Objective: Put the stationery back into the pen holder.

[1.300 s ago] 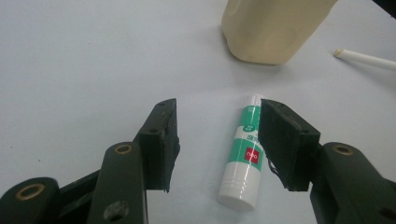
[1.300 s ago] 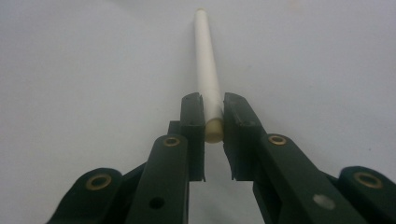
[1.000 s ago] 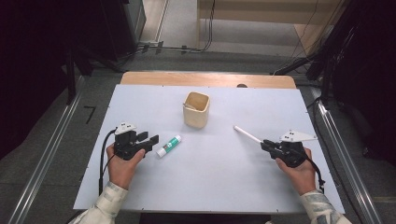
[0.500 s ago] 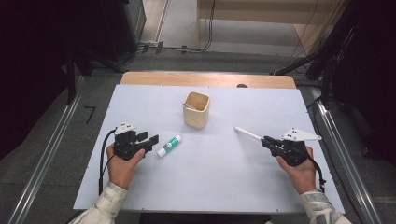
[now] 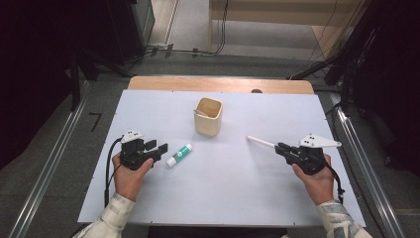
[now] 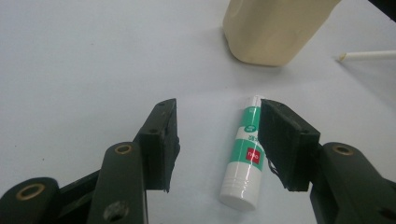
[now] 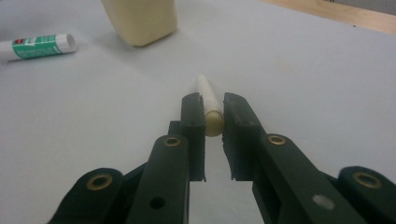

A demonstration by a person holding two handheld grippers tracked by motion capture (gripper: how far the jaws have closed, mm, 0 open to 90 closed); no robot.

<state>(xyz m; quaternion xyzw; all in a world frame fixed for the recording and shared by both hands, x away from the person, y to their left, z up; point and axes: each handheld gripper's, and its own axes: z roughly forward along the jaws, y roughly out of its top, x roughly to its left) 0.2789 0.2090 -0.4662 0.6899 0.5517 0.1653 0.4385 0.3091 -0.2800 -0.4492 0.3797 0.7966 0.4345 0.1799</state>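
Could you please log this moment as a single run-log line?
right claw: shut on white pen | left claw: open beside glue stick | cup: upright, mid-table

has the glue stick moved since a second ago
No. The glue stick lies in the same spot below and left of the cup, apart from the left gripper.

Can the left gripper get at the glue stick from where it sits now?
Probably yes. The left gripper is open, with the glue stick lying flat on the white table close by its right jaw, partly between the two. Nothing lies between them; the beige cup stands farther off.
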